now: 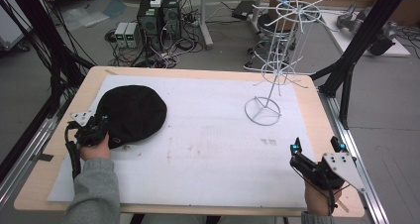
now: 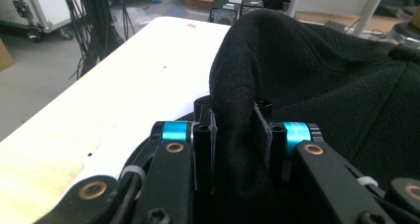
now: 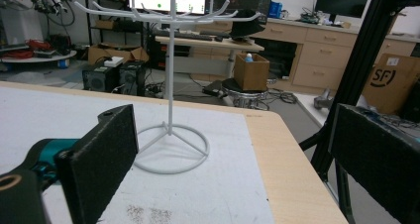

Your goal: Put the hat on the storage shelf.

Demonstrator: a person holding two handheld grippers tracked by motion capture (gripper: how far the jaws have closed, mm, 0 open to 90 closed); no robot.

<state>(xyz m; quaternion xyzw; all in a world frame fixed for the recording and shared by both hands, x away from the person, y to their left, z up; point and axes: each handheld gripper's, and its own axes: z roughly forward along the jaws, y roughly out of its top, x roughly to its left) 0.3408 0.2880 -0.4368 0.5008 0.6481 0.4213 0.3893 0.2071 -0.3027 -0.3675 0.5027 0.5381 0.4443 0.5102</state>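
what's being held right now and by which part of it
The left gripper is shut on the black hat, pinching a raised fold of fabric at its near edge. The right gripper stands open and holds nothing.

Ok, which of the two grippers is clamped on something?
The left gripper: its jaws pinch a fold of the black hat. The right gripper stands open, holding nothing.

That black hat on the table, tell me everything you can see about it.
The black hat is a soft, round, floppy cap of matte, felt-like fabric. It lies on the white mat at the table's left side. Something small and metallic glints at its near edge. The left gripper is shut on a raised fold of its edge, so that side stands up between the pads while the rest rests flat.
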